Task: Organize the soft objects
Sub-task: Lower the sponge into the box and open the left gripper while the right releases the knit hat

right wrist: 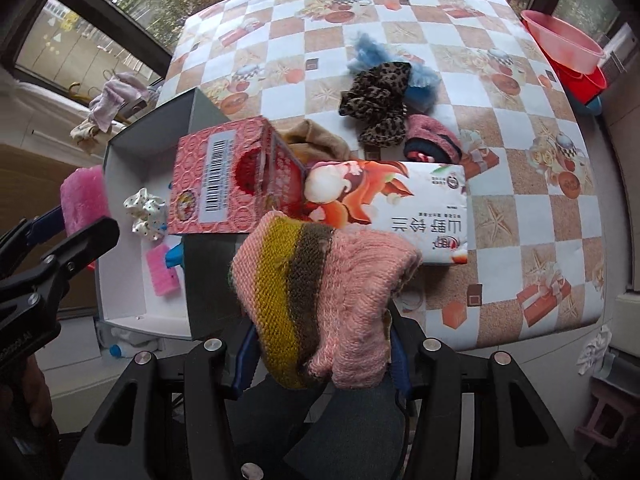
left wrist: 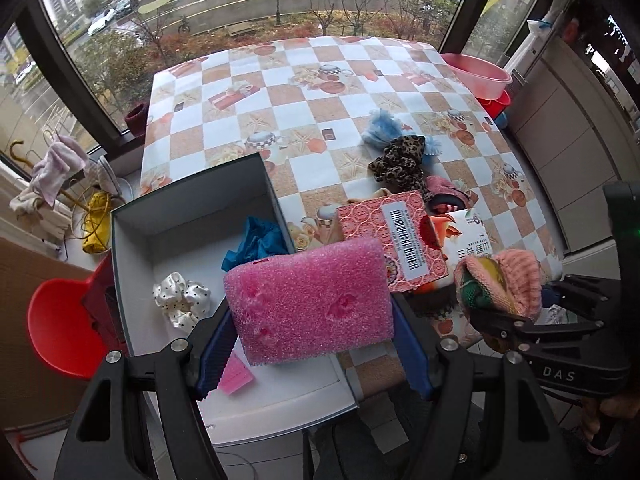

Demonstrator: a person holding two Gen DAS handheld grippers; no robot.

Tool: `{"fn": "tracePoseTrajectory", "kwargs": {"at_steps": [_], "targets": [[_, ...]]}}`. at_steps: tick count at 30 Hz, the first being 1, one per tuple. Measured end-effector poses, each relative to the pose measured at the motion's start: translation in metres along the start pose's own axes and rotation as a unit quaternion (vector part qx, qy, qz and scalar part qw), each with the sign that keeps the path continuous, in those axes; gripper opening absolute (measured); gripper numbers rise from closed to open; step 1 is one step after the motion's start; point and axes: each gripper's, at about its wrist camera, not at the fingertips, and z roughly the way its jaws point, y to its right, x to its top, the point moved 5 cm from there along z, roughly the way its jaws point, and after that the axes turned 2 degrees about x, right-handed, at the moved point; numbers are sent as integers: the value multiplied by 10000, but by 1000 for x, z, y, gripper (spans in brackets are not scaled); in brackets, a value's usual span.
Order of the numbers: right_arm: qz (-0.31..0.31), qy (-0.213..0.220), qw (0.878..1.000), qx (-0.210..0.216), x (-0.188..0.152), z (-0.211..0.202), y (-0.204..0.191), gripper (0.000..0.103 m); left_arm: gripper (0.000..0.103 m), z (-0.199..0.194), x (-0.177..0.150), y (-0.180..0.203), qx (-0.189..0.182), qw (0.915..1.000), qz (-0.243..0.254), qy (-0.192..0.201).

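partly hidden: left claw (left wrist: 312, 356) tight on pink sponge (left wrist: 308, 300), right claw (right wrist: 320, 364) on knit hat (right wrist: 324, 304)

Ahead of the left claw (left wrist: 312, 356), the open box (left wrist: 132, 264) offers clear floor along its far and left walls. Obstructions inside: white dotted scrunchie (left wrist: 182, 298) at left, blue cloth (left wrist: 256, 242) by the right wall, small pink piece (left wrist: 237, 374) below the claw. Beyond the right claw (right wrist: 320, 360), red carton (right wrist: 224, 184) and white packet (right wrist: 400, 208) block the direct line. Farther on, leopard scrunchie (right wrist: 376, 104) and blue fluff (right wrist: 372, 56) occupy the table (right wrist: 520, 160); its right and far areas stand clear.
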Motion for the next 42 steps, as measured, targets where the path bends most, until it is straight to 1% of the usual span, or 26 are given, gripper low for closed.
{"fn": "tracePoseTrajectory", "kwargs": {"at_steps": [6,13,20,26,30,42], "targets": [[-677,50,9977,64,5,-4,-43,54,75,2,-18,-32,151,9992,-370,-60],[-1253,15,9921,83,13,-6,-82,54,75,4,-37,-68,328,9954,-894,-100],[-1691,-54,9855,120,19,-2,-114,54,75,13,-53,-83,368,9917,-1208,-236],[-1841,-139,9827,156,18,4,-127,54,75,17,-58,-89,365,9901,-1320,-295],[-1752,-275,9839,205,16,11,-126,54,75,18,-58,-91,368,9901,-1319,-310],[-1668,-340,9853,171,19,14,-125,54,75,23,-56,-92,322,9905,-1297,-334]]}}
